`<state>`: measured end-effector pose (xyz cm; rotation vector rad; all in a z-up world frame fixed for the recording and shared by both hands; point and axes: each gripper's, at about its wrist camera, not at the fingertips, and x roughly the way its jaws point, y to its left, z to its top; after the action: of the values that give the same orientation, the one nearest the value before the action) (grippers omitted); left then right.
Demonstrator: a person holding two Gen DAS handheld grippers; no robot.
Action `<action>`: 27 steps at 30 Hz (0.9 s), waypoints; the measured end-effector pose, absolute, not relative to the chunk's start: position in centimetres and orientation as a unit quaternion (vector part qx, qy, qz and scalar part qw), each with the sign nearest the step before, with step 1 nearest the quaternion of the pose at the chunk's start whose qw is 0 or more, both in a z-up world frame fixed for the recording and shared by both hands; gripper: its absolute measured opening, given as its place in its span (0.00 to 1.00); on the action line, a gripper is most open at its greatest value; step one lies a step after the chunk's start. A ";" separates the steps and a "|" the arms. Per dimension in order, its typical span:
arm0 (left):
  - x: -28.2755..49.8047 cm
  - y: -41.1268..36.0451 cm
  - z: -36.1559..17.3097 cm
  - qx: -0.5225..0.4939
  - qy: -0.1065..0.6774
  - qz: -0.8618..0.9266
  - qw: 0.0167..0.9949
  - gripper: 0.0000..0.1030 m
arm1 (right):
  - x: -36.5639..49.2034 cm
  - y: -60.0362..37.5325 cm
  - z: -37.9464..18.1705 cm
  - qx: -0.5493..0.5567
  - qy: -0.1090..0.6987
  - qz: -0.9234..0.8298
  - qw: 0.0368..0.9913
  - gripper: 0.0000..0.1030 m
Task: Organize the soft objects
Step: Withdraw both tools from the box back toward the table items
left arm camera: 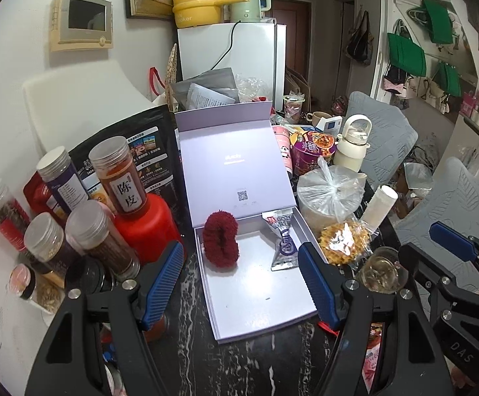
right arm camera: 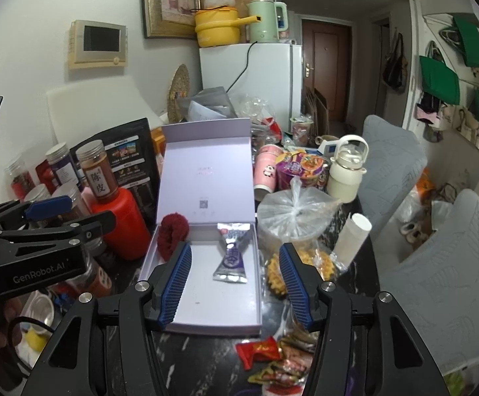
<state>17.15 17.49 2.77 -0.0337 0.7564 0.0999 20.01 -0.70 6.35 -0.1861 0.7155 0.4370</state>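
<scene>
Dark marble table (left arm camera: 190, 346): open lilac box (left arm camera: 259, 297), red bottle (left arm camera: 147, 227), jars (left arm camera: 104, 231).

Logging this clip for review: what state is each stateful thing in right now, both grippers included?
Lavender box: lid open, propped upright.
Red scrunchie: in the box, against its left wall.
Silver snack pouch: sealed, lying in the box.
Clear plastic bag: knotted shut.
White bottle: capped.
Left gripper: open, empty.
Right gripper: open, empty.

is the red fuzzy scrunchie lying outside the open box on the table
No, the red scrunchie sits inside the open lavender box, leaning at its back left corner, with a silver snack packet beside it.
</scene>
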 end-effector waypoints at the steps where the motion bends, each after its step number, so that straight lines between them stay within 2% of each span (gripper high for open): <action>1: 16.7 17.2 2.9 -0.017 0.368 0.049 0.928 0.70 | 19.7 -1.0 6.4 -0.089 0.346 0.213 0.909 0.54; 17: 8.8 10.4 3.7 -0.018 0.356 0.046 0.933 0.70 | 13.0 -8.7 8.3 -0.083 0.331 0.226 0.913 0.57; 27: 5.4 5.4 3.4 -0.018 0.362 0.032 0.931 0.70 | 10.3 -14.2 8.9 -0.083 0.326 0.224 0.915 0.63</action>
<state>5.44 5.41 3.35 -0.0363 0.7414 0.0646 10.26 -14.16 8.91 -0.1712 0.6719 0.4609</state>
